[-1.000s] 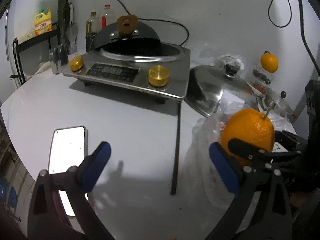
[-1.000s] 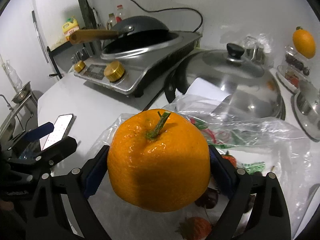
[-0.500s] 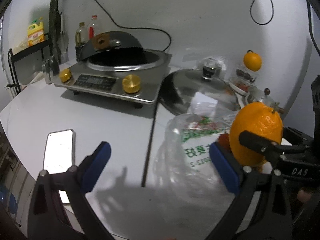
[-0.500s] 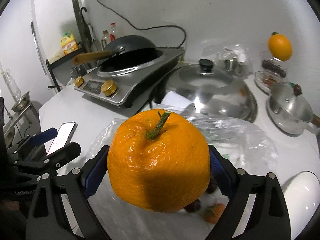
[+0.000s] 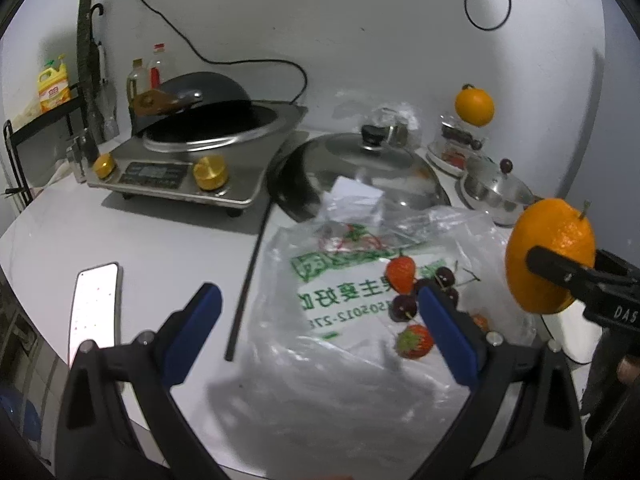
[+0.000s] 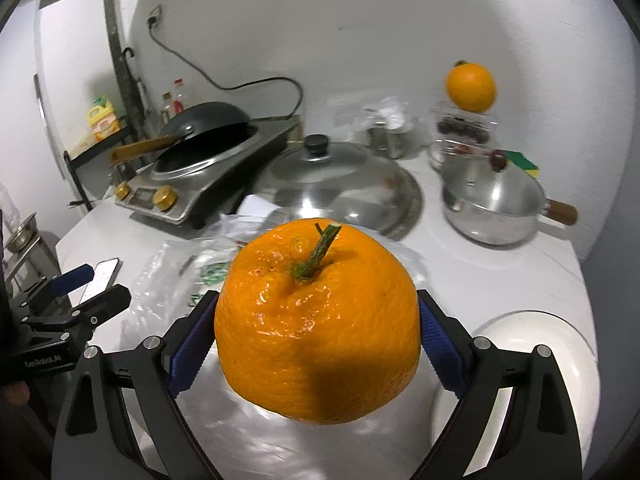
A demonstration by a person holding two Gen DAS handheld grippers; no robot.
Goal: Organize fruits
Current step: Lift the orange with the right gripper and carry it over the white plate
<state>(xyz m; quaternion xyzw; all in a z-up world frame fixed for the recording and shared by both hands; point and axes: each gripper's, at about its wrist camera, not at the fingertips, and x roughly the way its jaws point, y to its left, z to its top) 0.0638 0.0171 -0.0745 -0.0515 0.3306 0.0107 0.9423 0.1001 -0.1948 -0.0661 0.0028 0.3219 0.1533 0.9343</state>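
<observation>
A large orange (image 6: 316, 320) with a green stem hangs above the table, and my right gripper (image 6: 318, 324) is shut on its sides. In the left wrist view this same orange (image 5: 548, 256) is at the right edge. My left gripper (image 5: 318, 300) stands open and empty over a clear plastic bag (image 5: 340, 380). On the bag lie two strawberries (image 5: 401, 274) and some dark cherries (image 5: 404, 306). A second orange (image 6: 471, 87) rests on a clear container at the back right. A white plate (image 6: 532, 344) lies below and right of the held orange.
An induction cooker with a wok (image 5: 200, 160) stands at the back left. Beside it are a big steel lid (image 5: 360, 164) and a small lidded pot (image 6: 492, 204). A phone (image 5: 94, 308) and a black rod (image 5: 248, 276) lie left of the bag, near the table's front edge.
Both grippers have shifted right along the table, the right one also rising with the orange. The strawberries, the cherries and the white plate have come into view.
</observation>
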